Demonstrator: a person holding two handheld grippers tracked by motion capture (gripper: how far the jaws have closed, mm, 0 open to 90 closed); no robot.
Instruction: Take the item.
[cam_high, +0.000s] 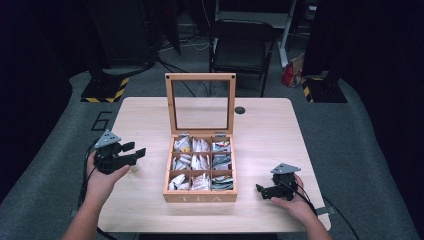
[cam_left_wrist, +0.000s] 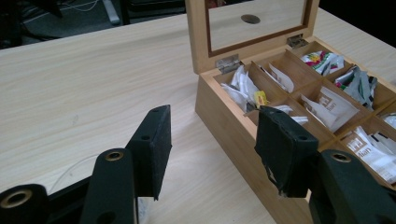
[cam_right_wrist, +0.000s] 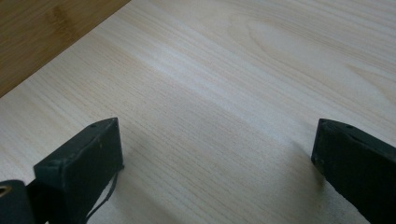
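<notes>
The wooden tea box is sitting at the middle of the table, its glass-paned lid standing upright on two small metal hinges — so the opening appears done. Paper tea bags are lying loose in the nine square compartments, and none is showing outside the box; any picking or sorting appears not yet begun.

The left gripper is hovering just left of the box, aimed toward it, its jaws standing apart with nothing between them. In the left gripper view its black pads are framing bare table and the box's near corner, not touching either. The right gripper is resting low near the box's front right corner, jaws wide apart over empty table, holding nothing.

Materials: the box is honey-toned wood with thin dividers and "TEA" lettered on its front; the table is pale, straight-grained laminate — smooth, matte. The bags are flat, crinkled sachets, mostly white, some with coloured print. They are judged light and slippery, likely to shift when pinched.
</notes>
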